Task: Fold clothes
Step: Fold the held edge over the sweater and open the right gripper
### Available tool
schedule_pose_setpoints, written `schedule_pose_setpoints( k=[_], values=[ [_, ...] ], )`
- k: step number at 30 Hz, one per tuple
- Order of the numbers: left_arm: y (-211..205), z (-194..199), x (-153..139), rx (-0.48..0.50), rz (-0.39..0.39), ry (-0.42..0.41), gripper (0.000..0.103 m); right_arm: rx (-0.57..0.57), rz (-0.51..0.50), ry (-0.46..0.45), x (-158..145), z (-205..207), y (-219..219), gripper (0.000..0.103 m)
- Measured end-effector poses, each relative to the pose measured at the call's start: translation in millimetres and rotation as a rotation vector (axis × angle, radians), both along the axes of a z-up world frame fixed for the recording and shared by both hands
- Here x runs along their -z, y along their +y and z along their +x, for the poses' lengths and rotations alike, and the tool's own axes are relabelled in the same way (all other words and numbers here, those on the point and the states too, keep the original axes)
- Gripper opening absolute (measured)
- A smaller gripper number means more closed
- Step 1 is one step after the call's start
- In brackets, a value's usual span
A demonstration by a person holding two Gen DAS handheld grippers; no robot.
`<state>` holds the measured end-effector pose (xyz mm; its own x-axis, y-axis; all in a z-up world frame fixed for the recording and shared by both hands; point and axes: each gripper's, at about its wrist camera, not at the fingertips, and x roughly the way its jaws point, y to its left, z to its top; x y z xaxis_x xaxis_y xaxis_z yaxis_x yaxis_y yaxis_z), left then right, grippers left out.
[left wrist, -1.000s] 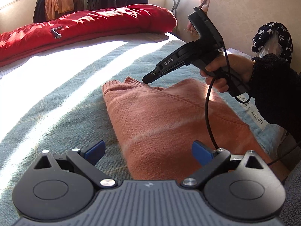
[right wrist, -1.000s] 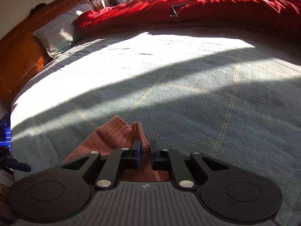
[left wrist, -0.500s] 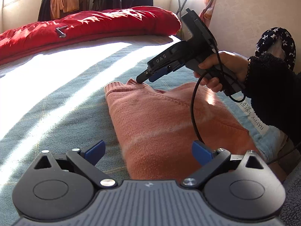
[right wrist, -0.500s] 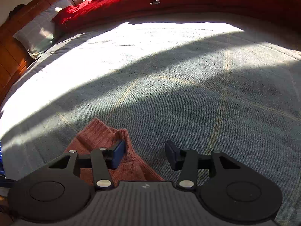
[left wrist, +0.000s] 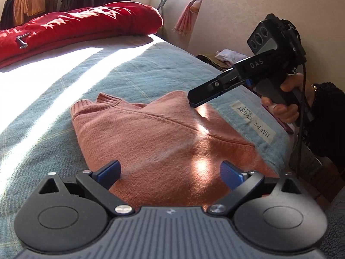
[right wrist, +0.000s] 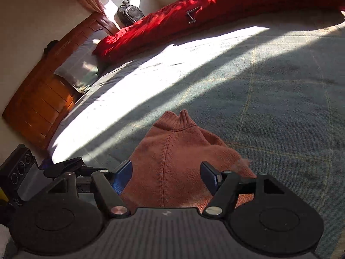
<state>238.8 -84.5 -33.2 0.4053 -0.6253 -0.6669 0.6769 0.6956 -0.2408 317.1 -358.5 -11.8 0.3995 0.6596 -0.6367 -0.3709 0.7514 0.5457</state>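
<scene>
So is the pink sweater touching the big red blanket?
Apart. The left wrist view shows a wide strip of blue bedcover, partly sunlit, lying between the sweater and the red blanket at the bed's far side.

Beyond the folded sweater (left wrist: 163, 142) the blanket (right wrist: 269, 90) lies bare and wide up to the red duvet (right wrist: 226, 6) along the far side; pillow (right wrist: 79, 64) and headboard (right wrist: 43, 95) close one end, and a wall (left wrist: 248, 4) stands close beside the bed's other edge
</scene>
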Motion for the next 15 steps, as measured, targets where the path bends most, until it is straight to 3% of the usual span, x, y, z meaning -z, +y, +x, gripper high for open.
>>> schedule_pose_setpoints(
  k=[6, 12, 15],
  values=[
    [-25.8, 9.3, 9.2, 0.108, 0.045, -0.009, 0.101, 0.144, 0.037, 0.067, 35.1, -33.0, -23.6, 0.073],
    [-14.2, 8.4, -2.5, 0.181, -0.015, -0.016, 0.101, 0.238, 0.040, 0.015, 25.3, -74.1, -28.9, 0.074],
    [-20.4, 21.5, 8.1, 0.187, -0.025, 0.028, 0.101, 0.250, 0.082, -0.001, 28.4, -90.3, -25.7, 0.077]
  ],
)
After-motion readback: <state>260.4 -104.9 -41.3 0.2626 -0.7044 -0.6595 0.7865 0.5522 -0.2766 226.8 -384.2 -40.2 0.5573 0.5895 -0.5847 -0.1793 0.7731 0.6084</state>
